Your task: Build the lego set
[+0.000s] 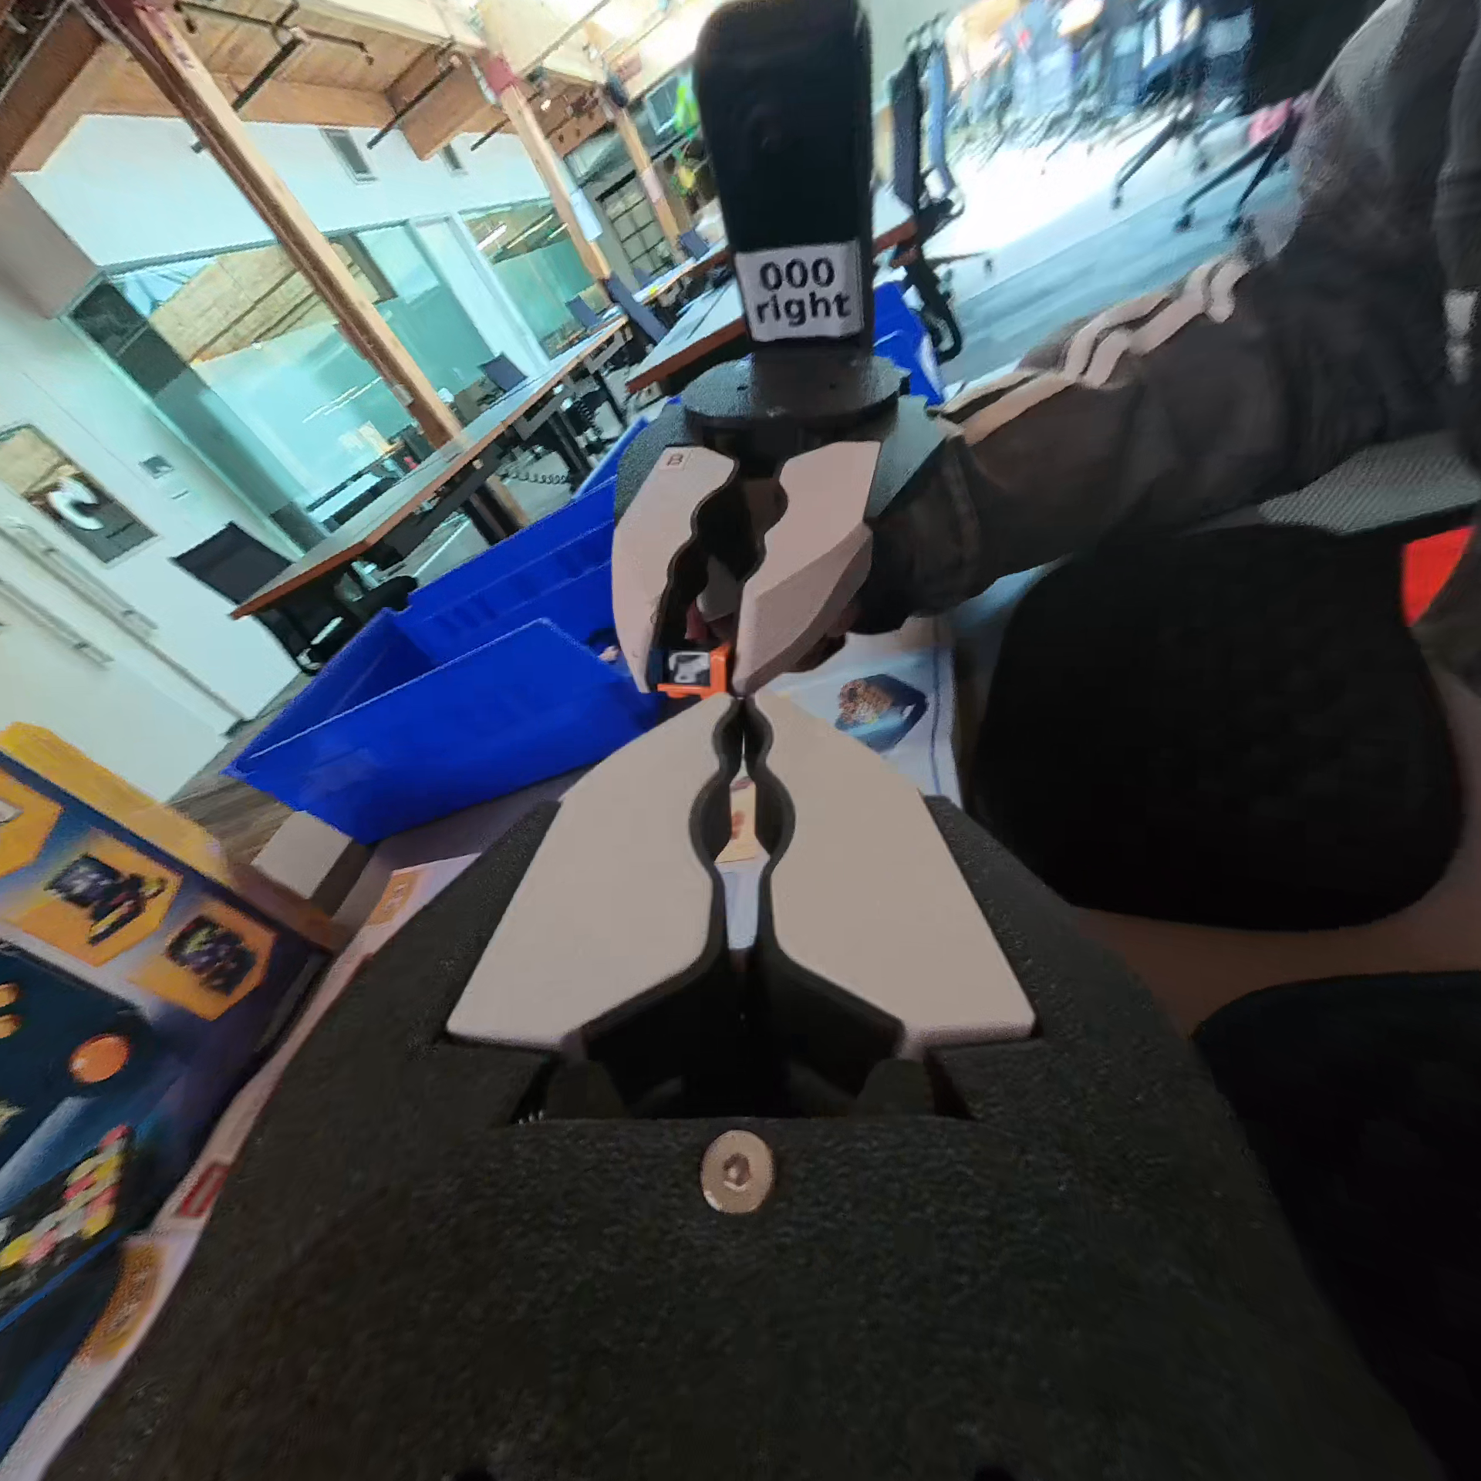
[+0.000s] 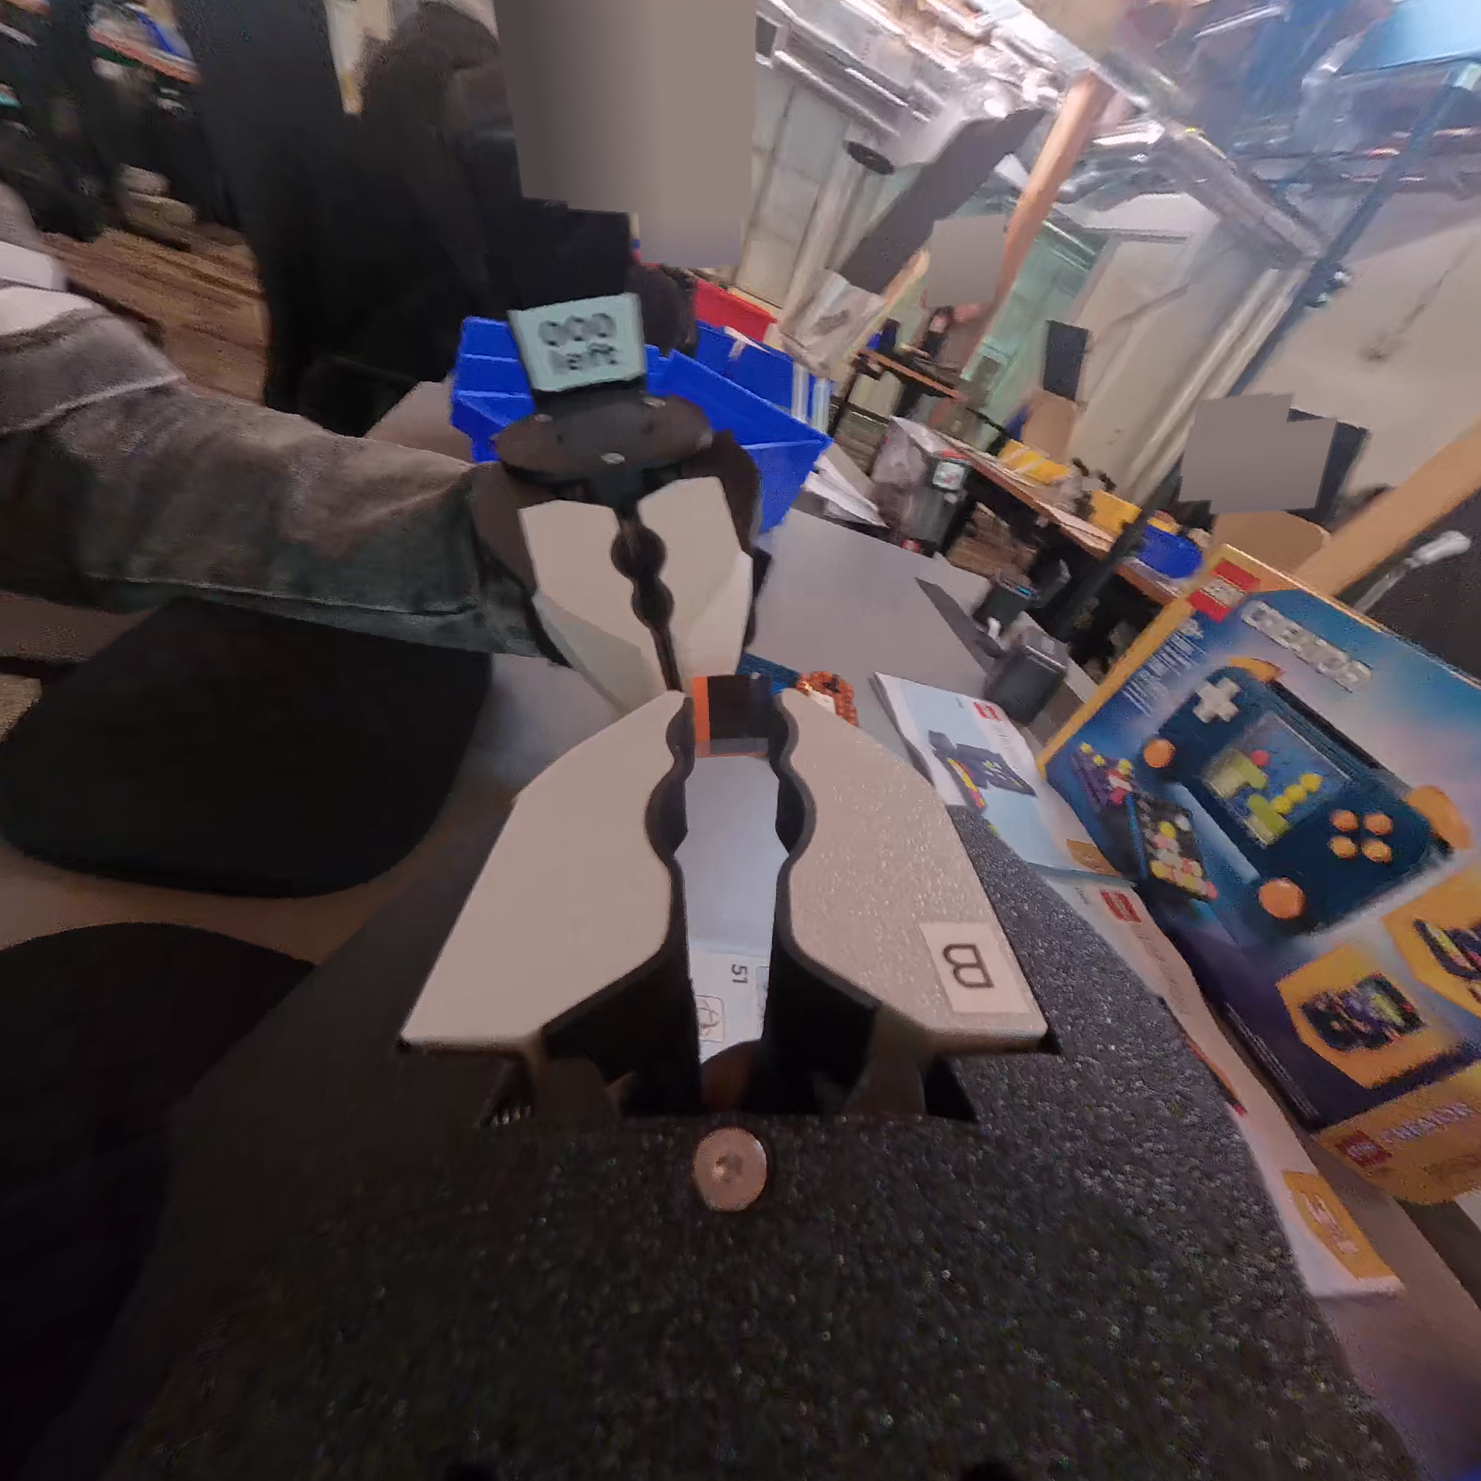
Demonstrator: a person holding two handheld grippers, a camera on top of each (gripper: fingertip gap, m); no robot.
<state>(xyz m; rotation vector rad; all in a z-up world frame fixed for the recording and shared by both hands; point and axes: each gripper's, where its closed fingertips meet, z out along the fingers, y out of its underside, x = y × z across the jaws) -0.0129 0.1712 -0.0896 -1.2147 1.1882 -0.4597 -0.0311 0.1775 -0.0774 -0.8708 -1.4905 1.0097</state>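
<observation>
The left gripper (image 1: 741,704) shows its two grey fingers pressed together at the tips with nothing between them. Directly ahead, tip to tip with it, the right gripper (image 1: 696,673) hangs from above, clamped on a small orange-and-black brick piece (image 1: 696,671). Blue bins (image 1: 449,705) stand to the left beyond it, and a toy box (image 1: 120,962) lies near left.

From the right wrist, the right gripper (image 2: 733,725) stands narrowly parted, its pads pressing the sides of the orange-and-black brick piece (image 2: 729,717). The left gripper (image 2: 669,681), closed, comes down just left of that piece. A booklet (image 2: 962,761) and the toy box (image 2: 1282,801) lie on the grey table (image 2: 865,593) to the right.
</observation>
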